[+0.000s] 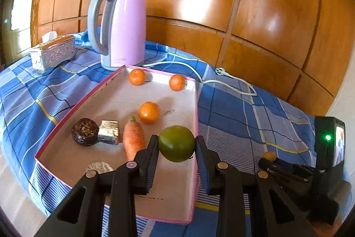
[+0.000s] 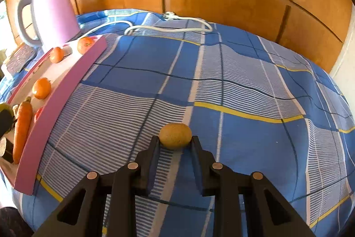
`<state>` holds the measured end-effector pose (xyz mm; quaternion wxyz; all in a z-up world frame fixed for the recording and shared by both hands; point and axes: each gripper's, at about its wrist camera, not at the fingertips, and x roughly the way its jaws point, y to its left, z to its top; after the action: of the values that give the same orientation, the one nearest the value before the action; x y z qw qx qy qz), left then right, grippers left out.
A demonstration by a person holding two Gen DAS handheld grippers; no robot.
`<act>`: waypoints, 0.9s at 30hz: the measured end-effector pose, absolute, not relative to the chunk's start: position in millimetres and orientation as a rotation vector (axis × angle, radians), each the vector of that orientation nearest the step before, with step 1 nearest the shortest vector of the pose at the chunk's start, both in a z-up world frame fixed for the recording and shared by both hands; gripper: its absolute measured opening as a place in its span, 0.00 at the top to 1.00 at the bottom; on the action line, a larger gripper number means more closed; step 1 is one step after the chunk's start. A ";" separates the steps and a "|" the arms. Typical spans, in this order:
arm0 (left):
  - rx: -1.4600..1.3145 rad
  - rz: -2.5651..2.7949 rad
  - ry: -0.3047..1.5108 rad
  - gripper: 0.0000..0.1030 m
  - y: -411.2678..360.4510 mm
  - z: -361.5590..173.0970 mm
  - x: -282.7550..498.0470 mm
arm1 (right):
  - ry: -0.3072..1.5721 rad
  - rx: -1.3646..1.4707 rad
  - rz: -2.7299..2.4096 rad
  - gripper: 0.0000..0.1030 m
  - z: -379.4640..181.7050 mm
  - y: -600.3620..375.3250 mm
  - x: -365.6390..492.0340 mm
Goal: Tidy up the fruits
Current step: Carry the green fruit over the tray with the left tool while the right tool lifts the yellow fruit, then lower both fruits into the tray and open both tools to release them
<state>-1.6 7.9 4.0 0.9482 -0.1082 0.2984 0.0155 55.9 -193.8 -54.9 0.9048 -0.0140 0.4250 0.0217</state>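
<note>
My left gripper [image 1: 176, 142] is shut on a round green fruit [image 1: 176, 143], held over the near right part of a shallow pink box [image 1: 196, 103]. In the box lie three tangerines [image 1: 149, 112], a carrot [image 1: 133, 137], a dark round item [image 1: 85, 131] and a foil-wrapped block [image 1: 108, 132]. In the right wrist view my right gripper [image 2: 175, 139] is shut on a small yellow-brown oval fruit [image 2: 175, 136], low over the blue plaid cloth [image 2: 244, 81] and to the right of the box [image 2: 66, 90]. Whether this fruit rests on the cloth I cannot tell.
A pink kettle [image 1: 123, 28] stands behind the box, its white cord [image 1: 221, 79] trailing right across the cloth. A silver tissue box [image 1: 53, 52] sits at the far left. Wooden panels [image 1: 221, 3] close off the back. The right gripper's body [image 1: 310, 170] is at the lower right.
</note>
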 end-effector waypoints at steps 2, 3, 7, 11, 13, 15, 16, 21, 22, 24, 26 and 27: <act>-0.239 0.041 0.618 0.68 12.4 2.7 0.1 | 0.877 -0.029 0.073 0.73 -53.7 -191.0 55.6; -0.246 0.043 0.621 0.68 14.1 2.1 0.7 | 0.876 -0.026 0.086 0.73 -52.8 -189.6 54.8; -0.248 0.047 0.624 0.68 15.0 0.8 0.8 | 0.857 -0.055 0.147 0.73 -48.1 -177.9 50.7; -0.267 0.044 0.634 0.68 21.3 2.2 3.5 | 0.813 -0.068 0.223 0.73 -40.4 -164.5 41.9; -0.293 0.046 0.643 0.68 29.5 3.5 6.1 | 0.788 -0.064 0.267 0.73 -36.1 -158.0 37.3; -0.319 0.058 0.644 0.68 43.0 7.5 8.8 | 0.767 -0.068 0.303 0.73 -32.8 -150.3 34.3; -0.340 0.067 0.640 0.68 51.5 9.7 10.1 | 0.762 -0.064 0.315 0.73 -32.0 -148.0 34.1; -0.477 0.146 0.673 0.68 86.3 -1.3 16.0 | 0.732 -0.011 0.377 0.73 -24.6 -138.2 33.3; -0.494 0.160 0.682 0.68 88.4 -4.5 17.1 | 0.724 0.004 0.386 0.73 -22.4 -135.9 33.6; -0.491 0.171 0.674 0.68 87.7 -5.1 17.8 | 0.716 0.029 0.408 0.73 -19.3 -128.8 36.3; -0.467 0.165 0.658 0.68 82.4 -2.8 17.4 | 0.704 0.034 0.427 0.73 -15.5 -119.2 38.0; -0.452 0.162 0.654 0.68 79.2 -2.3 17.7 | 0.698 0.042 0.443 0.73 -12.7 -111.4 39.0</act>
<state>17.7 79.2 -2.3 0.9189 -0.2198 0.3180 0.0786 39.0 -111.4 -12.7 0.9156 0.0206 0.3389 0.2154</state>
